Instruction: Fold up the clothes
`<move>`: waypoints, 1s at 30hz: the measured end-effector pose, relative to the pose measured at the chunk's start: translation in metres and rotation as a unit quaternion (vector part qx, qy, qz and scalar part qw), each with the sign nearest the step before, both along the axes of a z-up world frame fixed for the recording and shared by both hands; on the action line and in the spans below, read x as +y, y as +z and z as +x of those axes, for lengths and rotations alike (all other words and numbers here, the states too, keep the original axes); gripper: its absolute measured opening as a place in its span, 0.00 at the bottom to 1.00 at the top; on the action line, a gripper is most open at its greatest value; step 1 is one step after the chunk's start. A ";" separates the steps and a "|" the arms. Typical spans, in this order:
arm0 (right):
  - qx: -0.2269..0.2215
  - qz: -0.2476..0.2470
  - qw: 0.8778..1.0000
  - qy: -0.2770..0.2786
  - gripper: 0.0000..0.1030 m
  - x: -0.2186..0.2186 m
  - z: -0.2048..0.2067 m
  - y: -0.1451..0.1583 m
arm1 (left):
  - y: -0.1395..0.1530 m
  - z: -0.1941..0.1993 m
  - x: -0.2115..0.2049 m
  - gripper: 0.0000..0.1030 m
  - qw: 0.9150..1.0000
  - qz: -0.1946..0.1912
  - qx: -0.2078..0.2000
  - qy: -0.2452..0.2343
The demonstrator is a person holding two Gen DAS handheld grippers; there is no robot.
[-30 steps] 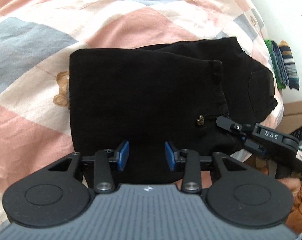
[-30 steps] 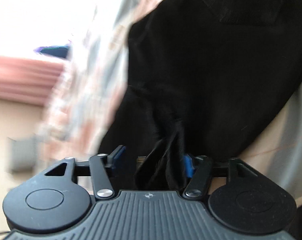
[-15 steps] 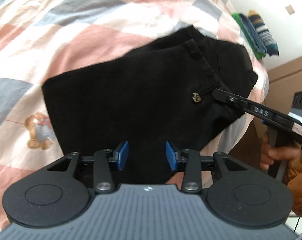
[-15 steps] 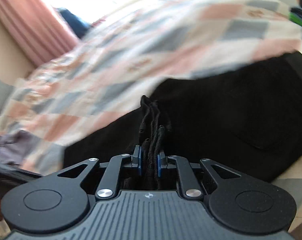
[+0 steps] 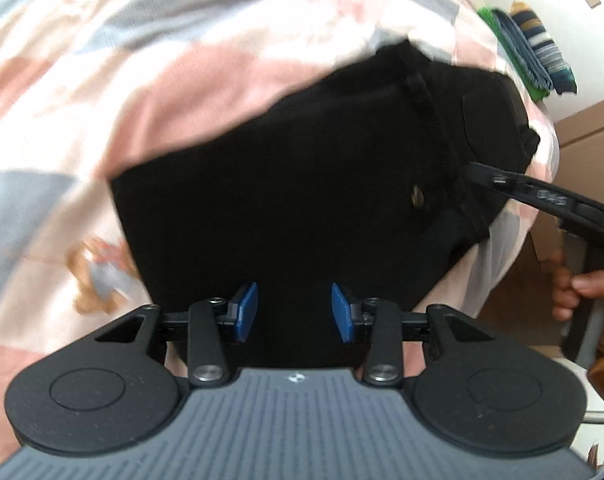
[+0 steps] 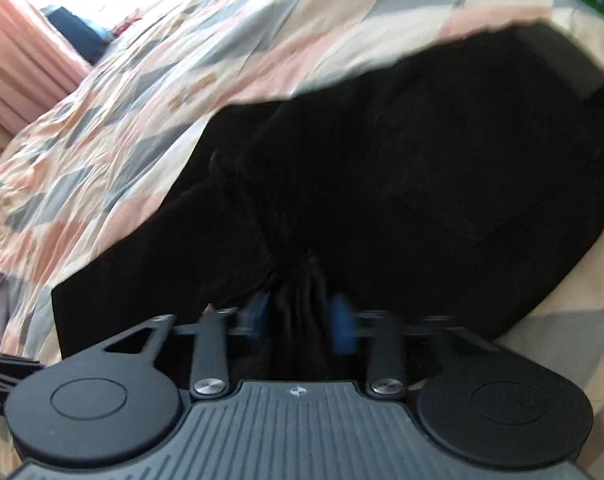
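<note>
Folded black trousers (image 5: 302, 184) lie on a checked pink, grey and white quilt (image 5: 142, 60). My left gripper (image 5: 294, 312) is open and empty, its blue pads over the near edge of the trousers. My right gripper (image 6: 300, 320) has its blue pads a little apart around a bunched fold of the black trousers (image 6: 422, 168); the view is blurred. In the left wrist view the right gripper's finger (image 5: 542, 196) reaches the trousers' right edge near a small brass button (image 5: 416, 197).
A stack of folded green, blue and striped clothes (image 5: 534, 56) lies at the far right of the bed. A wooden cabinet (image 5: 590, 132) stands beyond the bed edge. Pink curtains (image 6: 18, 64) hang at the far left in the right wrist view.
My right gripper went from open to clamped on the bunched fabric, and its pads now stand slightly wider. The trousers have turned and shifted right in the left wrist view. The left gripper stays open.
</note>
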State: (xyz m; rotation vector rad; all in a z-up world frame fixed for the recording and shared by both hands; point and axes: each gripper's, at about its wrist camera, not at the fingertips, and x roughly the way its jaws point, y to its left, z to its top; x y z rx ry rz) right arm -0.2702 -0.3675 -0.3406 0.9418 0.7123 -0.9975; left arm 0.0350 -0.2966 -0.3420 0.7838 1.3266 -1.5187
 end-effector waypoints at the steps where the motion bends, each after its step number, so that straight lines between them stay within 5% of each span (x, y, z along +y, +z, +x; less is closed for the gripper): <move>1: 0.010 -0.018 1.000 -0.017 0.51 0.002 -0.006 0.009 | 0.003 0.005 -0.003 0.33 1.000 -0.010 -0.002 0.004; 5: -0.008 -0.054 0.997 -0.052 0.50 0.014 -0.024 0.039 | 0.006 0.021 -0.016 0.33 0.999 -0.032 -0.018 0.012; 9: 0.016 -0.063 0.993 0.102 0.38 0.044 0.022 0.036 | -0.007 0.024 -0.027 0.32 0.999 -0.024 -0.030 0.003; 12: 0.135 -0.064 0.965 0.213 0.24 0.068 0.052 -0.001 | -0.016 0.026 -0.034 0.28 0.999 -0.015 -0.036 -0.014; 14: 0.182 -0.076 0.951 0.237 0.00 0.073 0.049 -0.014 | -0.014 0.027 -0.034 0.27 0.999 -0.017 -0.038 -0.016; 20: 0.252 -0.100 0.938 0.214 0.02 0.058 0.041 -0.003 | 0.002 0.035 -0.027 0.29 0.999 -0.038 -0.031 -0.011; 25: 0.170 -0.138 0.960 0.172 0.02 0.045 0.043 0.035 | 0.001 0.038 -0.027 0.28 0.999 -0.043 -0.024 -0.006; 30: 0.126 -0.127 0.970 0.164 0.02 0.013 0.070 0.011 | -0.016 0.032 -0.053 0.28 0.999 -0.033 -0.032 -0.012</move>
